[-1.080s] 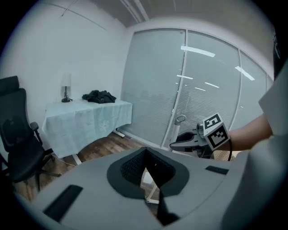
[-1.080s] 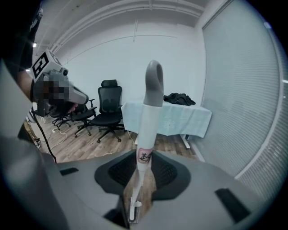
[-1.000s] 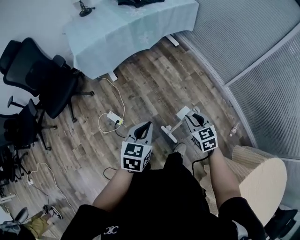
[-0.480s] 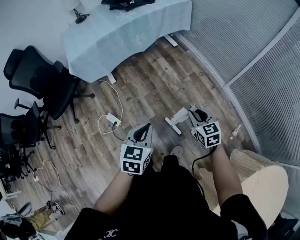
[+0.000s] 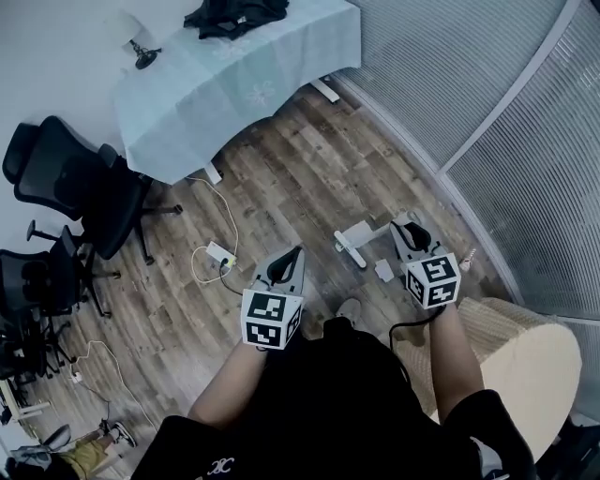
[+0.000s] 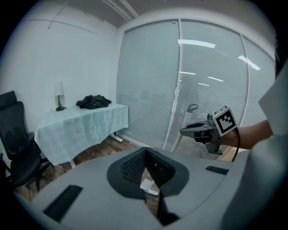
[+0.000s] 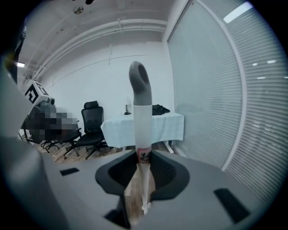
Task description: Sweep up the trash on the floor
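Observation:
My right gripper (image 5: 411, 234) is shut on the white broom handle (image 7: 142, 121), which rises between the jaws and ends in a grey loop (image 7: 139, 78). The broom's white head (image 5: 354, 242) rests on the wooden floor just left of that gripper. Beside the head lies a small white scrap of paper (image 5: 384, 270). My left gripper (image 5: 292, 258) hovers over the floor to the left, jaws shut to a point with nothing between them. In the left gripper view, the right gripper (image 6: 202, 130) and the handle (image 6: 184, 123) show against the glass wall.
A table with a pale blue cloth (image 5: 234, 84) stands at the back, with dark clothes (image 5: 234, 14) and a lamp (image 5: 141, 52) on it. Black office chairs (image 5: 75, 197) crowd the left. A power strip (image 5: 220, 253) with cable lies nearby. A wicker basket (image 5: 511, 356) and blinds (image 5: 487, 112) are at the right.
My right gripper has moved to the right and slightly nearer with the handle. The scrap of paper now shows beside the broom head. The left gripper has stayed in place.

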Tool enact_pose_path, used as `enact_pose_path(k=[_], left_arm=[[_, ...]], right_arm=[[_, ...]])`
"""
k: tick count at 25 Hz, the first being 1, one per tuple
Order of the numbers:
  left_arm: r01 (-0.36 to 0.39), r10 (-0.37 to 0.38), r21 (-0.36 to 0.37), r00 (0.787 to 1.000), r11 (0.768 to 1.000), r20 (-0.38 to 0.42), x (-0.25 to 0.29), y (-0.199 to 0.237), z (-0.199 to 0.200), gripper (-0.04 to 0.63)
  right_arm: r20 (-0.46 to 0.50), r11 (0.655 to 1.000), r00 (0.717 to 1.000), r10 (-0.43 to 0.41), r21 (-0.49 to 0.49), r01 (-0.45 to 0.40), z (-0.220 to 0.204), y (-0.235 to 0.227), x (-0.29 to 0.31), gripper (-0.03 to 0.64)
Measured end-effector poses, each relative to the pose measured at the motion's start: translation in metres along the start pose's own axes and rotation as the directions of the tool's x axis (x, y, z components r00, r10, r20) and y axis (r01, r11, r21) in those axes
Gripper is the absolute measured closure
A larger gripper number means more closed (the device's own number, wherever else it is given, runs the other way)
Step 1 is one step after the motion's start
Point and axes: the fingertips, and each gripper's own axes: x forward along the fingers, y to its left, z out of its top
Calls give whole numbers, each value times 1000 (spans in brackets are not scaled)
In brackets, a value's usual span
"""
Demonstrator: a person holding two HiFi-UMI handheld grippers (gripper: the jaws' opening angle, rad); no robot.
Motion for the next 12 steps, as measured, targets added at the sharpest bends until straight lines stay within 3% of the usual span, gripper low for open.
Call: enact_pose_path(k=[6,12], left_arm=[[71,-71,32,997,997,-3,25,-25,11,600],[148,-146,64,989,987,-26,51,-64,16,600]], right_arm=[[6,979,983,-181,93,180,-15,-41,-58,515],[-48,908,925,-376,177,379,-51,-78,-121,515]])
